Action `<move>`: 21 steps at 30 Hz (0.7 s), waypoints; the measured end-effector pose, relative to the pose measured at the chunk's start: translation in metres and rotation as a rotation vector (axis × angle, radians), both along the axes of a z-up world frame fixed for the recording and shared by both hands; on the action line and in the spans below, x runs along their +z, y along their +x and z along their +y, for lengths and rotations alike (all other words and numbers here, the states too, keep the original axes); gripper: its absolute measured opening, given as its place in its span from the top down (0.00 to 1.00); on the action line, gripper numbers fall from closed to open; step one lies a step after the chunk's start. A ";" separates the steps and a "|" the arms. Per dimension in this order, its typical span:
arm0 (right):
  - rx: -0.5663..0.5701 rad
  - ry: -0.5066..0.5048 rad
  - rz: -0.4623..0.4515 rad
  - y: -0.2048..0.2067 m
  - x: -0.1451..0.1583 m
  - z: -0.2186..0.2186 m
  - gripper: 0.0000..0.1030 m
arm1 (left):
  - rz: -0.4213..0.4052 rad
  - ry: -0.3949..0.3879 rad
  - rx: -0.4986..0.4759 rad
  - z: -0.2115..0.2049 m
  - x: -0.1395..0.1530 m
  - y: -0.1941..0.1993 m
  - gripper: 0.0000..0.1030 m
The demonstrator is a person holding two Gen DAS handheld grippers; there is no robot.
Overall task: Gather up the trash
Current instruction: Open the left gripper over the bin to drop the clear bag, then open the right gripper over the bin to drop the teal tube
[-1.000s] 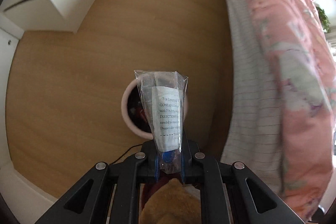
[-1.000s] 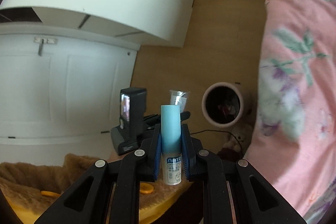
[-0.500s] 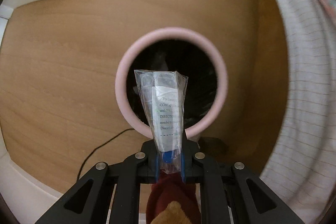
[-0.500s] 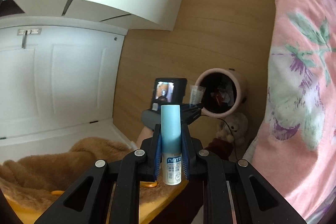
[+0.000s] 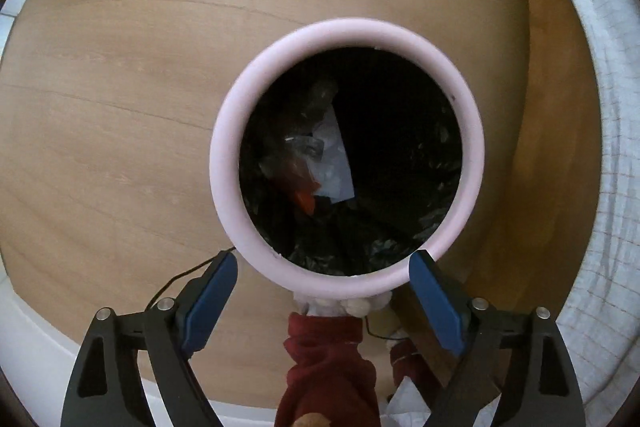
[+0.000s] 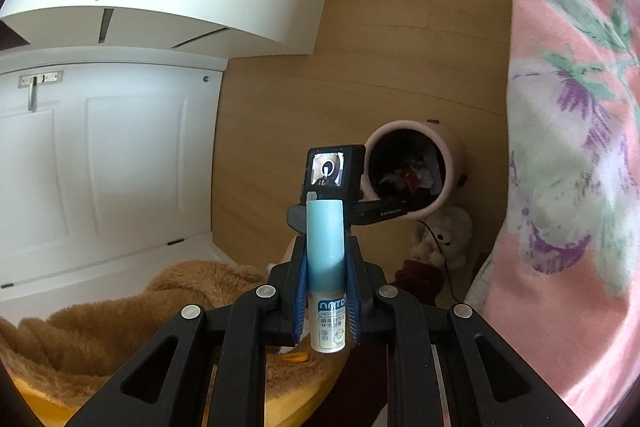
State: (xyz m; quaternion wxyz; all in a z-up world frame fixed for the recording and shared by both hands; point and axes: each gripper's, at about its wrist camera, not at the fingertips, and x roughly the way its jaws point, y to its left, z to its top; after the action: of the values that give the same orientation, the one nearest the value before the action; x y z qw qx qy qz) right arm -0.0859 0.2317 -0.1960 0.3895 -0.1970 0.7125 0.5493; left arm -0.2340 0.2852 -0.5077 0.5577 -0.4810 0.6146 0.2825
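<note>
Hovering over the pink bin, the left gripper is spread wide (nothing between its fingers); the right gripper pinches a teal-capped tube

The right gripper clamps an upright tube with a light blue cap and a white printed base between its blue-padded fingers. Beyond it, farther off, the left gripper reaches toward a pink bin standing on the wooden floor, its camera screen lit. Crumpled trash lies inside the dark-lined bin. A small plush toy sits just beside the bin's near side. A pink floral bedcover fills the right, a white door the left, brown fur lower left.
</note>
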 end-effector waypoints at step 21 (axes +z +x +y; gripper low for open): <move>0.174 -0.080 -0.129 -0.052 -0.143 0.058 0.84 | -0.032 0.189 0.075 -0.004 0.109 -0.071 0.14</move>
State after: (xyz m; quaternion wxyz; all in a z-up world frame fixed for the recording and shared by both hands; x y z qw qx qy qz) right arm -0.1377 0.2899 -0.3392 0.3774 -0.3084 0.6875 0.5384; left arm -0.3046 0.2813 -0.3987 0.5994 -0.4533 0.5579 0.3520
